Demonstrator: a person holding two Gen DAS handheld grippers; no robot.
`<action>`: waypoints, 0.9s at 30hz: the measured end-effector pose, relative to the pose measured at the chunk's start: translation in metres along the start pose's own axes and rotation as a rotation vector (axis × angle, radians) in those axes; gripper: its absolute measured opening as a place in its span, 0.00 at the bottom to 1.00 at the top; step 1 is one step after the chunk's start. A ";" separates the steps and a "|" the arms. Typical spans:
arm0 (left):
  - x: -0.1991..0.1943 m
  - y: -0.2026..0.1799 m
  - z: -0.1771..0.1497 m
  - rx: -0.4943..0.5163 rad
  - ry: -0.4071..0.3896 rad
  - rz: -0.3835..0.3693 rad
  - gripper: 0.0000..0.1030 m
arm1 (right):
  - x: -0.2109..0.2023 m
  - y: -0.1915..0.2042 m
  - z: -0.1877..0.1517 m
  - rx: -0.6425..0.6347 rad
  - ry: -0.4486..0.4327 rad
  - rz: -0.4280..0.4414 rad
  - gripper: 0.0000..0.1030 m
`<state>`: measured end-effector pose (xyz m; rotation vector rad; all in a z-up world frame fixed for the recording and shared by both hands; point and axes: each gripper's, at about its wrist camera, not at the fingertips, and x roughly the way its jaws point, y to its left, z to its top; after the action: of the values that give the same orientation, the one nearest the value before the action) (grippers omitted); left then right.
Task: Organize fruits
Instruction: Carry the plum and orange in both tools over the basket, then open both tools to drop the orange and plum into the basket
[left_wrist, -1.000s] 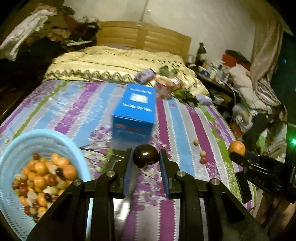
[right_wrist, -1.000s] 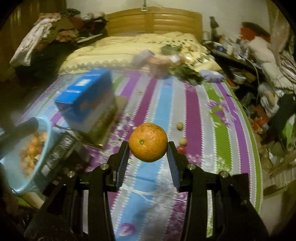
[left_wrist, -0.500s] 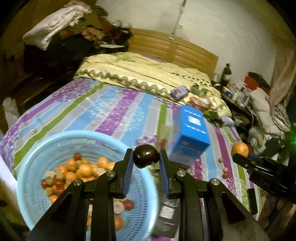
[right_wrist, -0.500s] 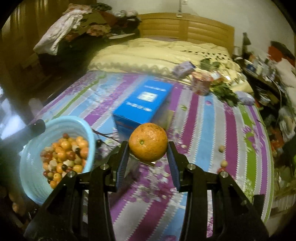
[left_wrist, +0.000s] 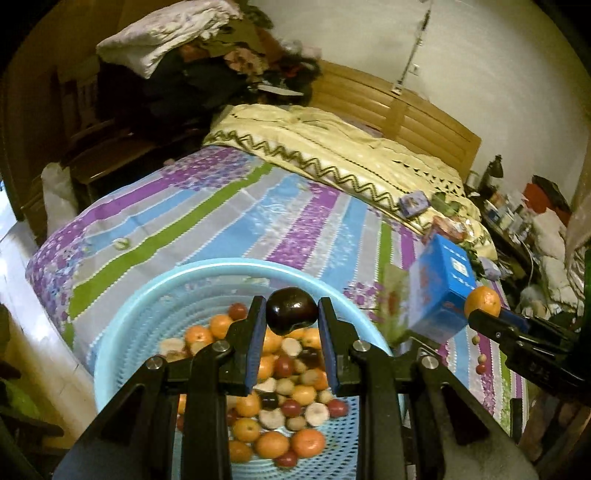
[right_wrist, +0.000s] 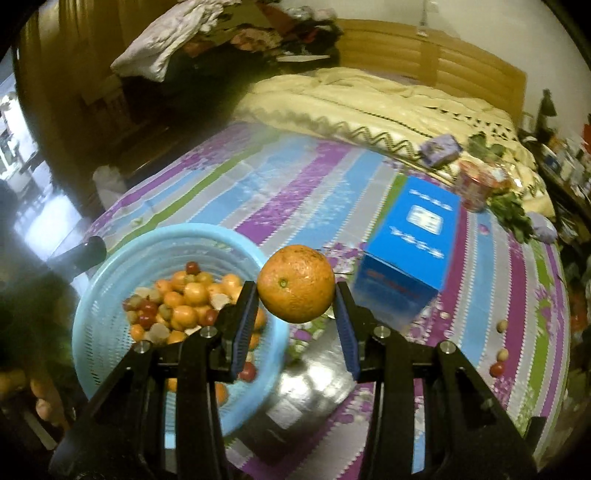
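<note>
Dark plum (left_wrist: 291, 311) clamped in left gripper (left_wrist: 291, 314) at frame centre, above light-blue basket (left_wrist: 122, 332) of mixed fruit at lower centre; blue box (left_wrist: 441, 291) at right. Right wrist view: orange (right_wrist: 296, 283) pinched in right gripper (right_wrist: 296, 295) at centre, basket (right_wrist: 96, 317) lower left, box (right_wrist: 410, 251) right on striped bed (right_wrist: 295, 192).

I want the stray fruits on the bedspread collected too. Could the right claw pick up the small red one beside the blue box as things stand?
Probably not yet: the right claw is shut on the orange, so it has no free grip for the small red fruit lying on the striped bedspread.
</note>
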<state>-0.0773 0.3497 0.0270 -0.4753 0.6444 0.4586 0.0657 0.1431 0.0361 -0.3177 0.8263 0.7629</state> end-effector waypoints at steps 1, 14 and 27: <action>0.000 0.006 0.000 -0.008 0.002 0.006 0.27 | 0.003 0.006 0.002 -0.008 0.008 0.008 0.41; 0.022 0.065 -0.007 -0.061 0.111 0.043 0.27 | 0.040 0.059 0.015 -0.052 0.134 0.115 0.41; 0.051 0.081 -0.021 -0.070 0.211 0.059 0.27 | 0.069 0.083 0.012 -0.086 0.230 0.129 0.41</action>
<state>-0.0941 0.4163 -0.0436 -0.5771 0.8495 0.4917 0.0427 0.2410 -0.0054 -0.4386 1.0398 0.8947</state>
